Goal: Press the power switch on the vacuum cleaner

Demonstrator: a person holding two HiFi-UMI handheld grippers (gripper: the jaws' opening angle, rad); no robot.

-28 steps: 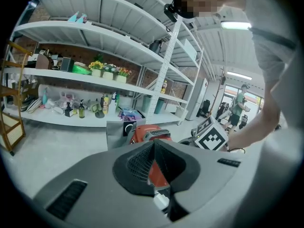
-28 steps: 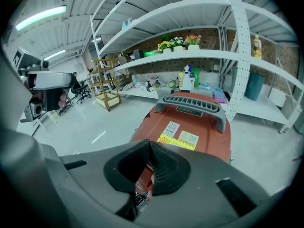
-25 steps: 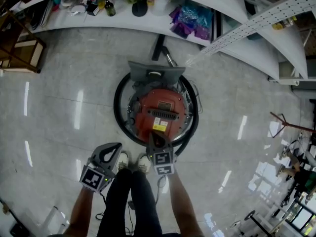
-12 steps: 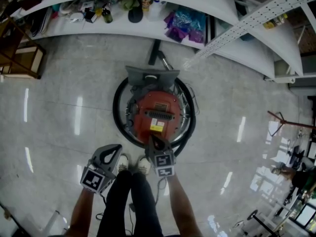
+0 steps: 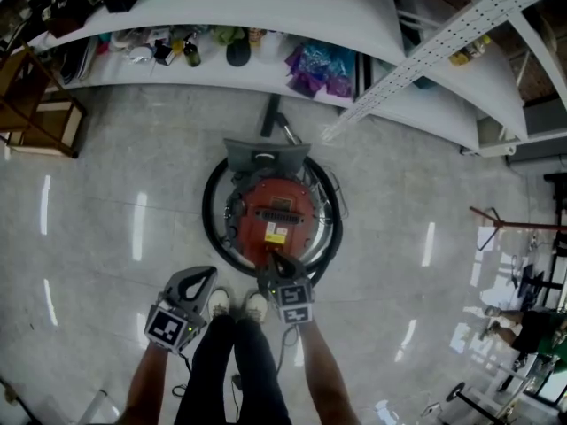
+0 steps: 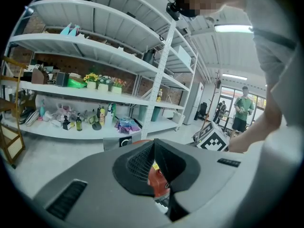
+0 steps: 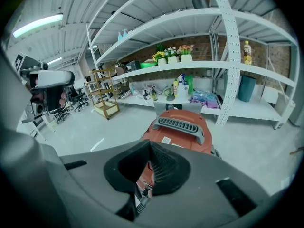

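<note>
The round red vacuum cleaner (image 5: 276, 218) stands on the floor, ringed by its black hose (image 5: 210, 224). A grey vented handle (image 7: 181, 123) crosses its top in the right gripper view; no power switch can be made out. My right gripper (image 5: 273, 259) is shut and empty, its tip over the vacuum's near edge. My left gripper (image 5: 205, 275) hangs to the left of the vacuum, shut and empty, above the floor. The left gripper view shows only a sliver of the red body (image 6: 156, 184) below its closed jaws.
A long white shelf (image 5: 266, 73) with bottles and a purple bag (image 5: 321, 62) runs behind the vacuum. A wooden rack (image 5: 35, 104) stands at the left. The person's white shoes (image 5: 235, 304) are just behind the vacuum. Another person (image 6: 243, 109) stands far off.
The head view has tilted up and drawn back, so more shelf shows and the vacuum looks smaller. Both grippers hold about the same place relative to the vacuum.
</note>
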